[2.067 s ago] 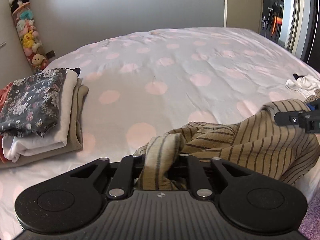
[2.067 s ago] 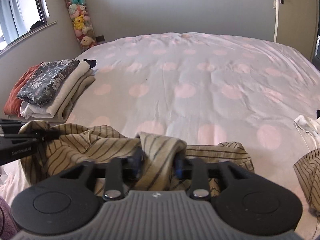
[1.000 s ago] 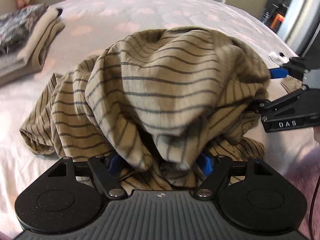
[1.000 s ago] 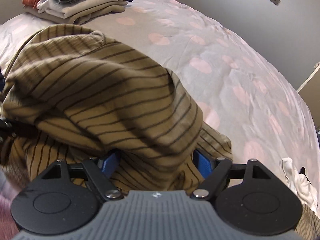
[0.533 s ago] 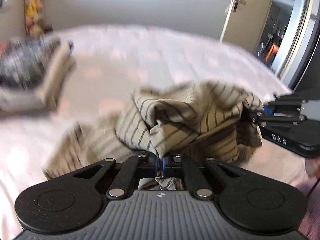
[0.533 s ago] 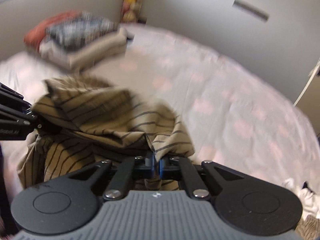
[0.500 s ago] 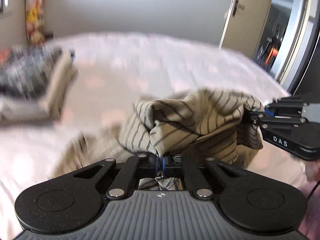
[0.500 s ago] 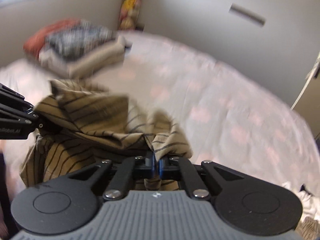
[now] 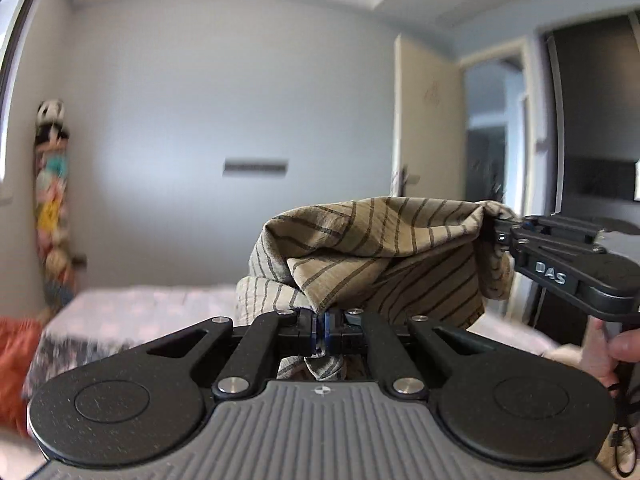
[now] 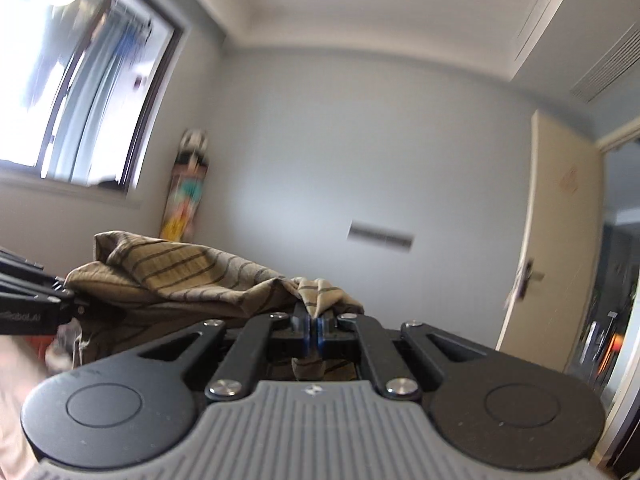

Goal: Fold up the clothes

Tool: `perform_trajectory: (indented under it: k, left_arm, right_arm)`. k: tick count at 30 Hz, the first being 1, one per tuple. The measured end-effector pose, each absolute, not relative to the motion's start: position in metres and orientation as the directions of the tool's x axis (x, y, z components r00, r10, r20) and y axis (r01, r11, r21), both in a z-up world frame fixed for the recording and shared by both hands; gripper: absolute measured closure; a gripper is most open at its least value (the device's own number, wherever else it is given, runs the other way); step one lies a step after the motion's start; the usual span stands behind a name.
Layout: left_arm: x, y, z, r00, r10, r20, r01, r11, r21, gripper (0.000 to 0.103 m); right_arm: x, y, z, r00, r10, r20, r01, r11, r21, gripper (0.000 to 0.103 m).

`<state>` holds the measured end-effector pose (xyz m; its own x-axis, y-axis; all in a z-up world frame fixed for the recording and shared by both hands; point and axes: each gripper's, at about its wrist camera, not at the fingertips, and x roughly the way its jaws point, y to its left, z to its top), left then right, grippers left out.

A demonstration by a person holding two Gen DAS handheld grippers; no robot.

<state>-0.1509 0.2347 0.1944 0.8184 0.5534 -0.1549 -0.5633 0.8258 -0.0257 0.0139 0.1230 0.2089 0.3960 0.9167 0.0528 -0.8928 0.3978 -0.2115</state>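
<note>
1. Left wrist view, at 9 o'clock: a blurred column of soft toys (image 9: 50, 200) stands in the room's corner; below it lie an orange cloth (image 9: 14, 360) cut off by the frame edge and a smeared dark patterned pile (image 9: 76, 350) on the pale pink-spotted bed (image 9: 152, 300). A second ago the bed filled the view; now mostly wall shows.
2. At 6 o'clock the left claw (image 9: 320, 330) is pinched fully together on a fold of the tan, dark-striped fabric garment (image 9: 380, 256), having snapped closed from wide open within the last second.
3. The garment now hangs in the air between both claws, no longer heaped on the bed.
4. At 3 o'clock the right claw (image 9: 498, 232), lettered "DAS", grips the garment's other end; a person's fingers (image 9: 612, 356) hold its handle.
5. Right wrist view, at 9 o'clock: the left claw's mirrored lettering is too blurred to read.
6. At 6 o'clock the right claw (image 10: 312, 330) is clamped tight on the garment (image 10: 180, 272).
</note>
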Motion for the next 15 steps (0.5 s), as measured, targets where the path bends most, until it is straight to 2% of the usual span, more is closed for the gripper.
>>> perform_trajectory:
  k: [5, 8, 11, 15]
  left_arm:
    - [-0.171, 0.206, 0.224, 0.855, 0.511, -0.088, -0.515, 0.857, -0.019, 0.101]
    - [-0.173, 0.208, 0.228, 0.861, 0.498, -0.098, -0.503, 0.863, -0.036, 0.101]
    - [-0.16, 0.23, 0.204, 0.859, 0.478, -0.182, -0.497, 0.864, -0.075, 0.102]
    - [-0.135, 0.27, 0.151, 0.829, 0.448, -0.335, -0.513, 0.848, -0.135, 0.101]
  right_arm:
    - [-0.01, 0.084, 0.251, 0.389, 0.906, 0.166, -0.88, 0.419, -0.223, 0.099]
    - [-0.018, 0.085, 0.258, 0.392, 0.905, 0.163, -0.876, 0.422, -0.235, 0.099]
    - [-0.016, 0.102, 0.246, 0.398, 0.912, 0.103, -0.881, 0.411, -0.233, 0.099]
    - [0.005, 0.143, 0.201, 0.393, 0.917, -0.068, -0.905, 0.373, -0.206, 0.099]
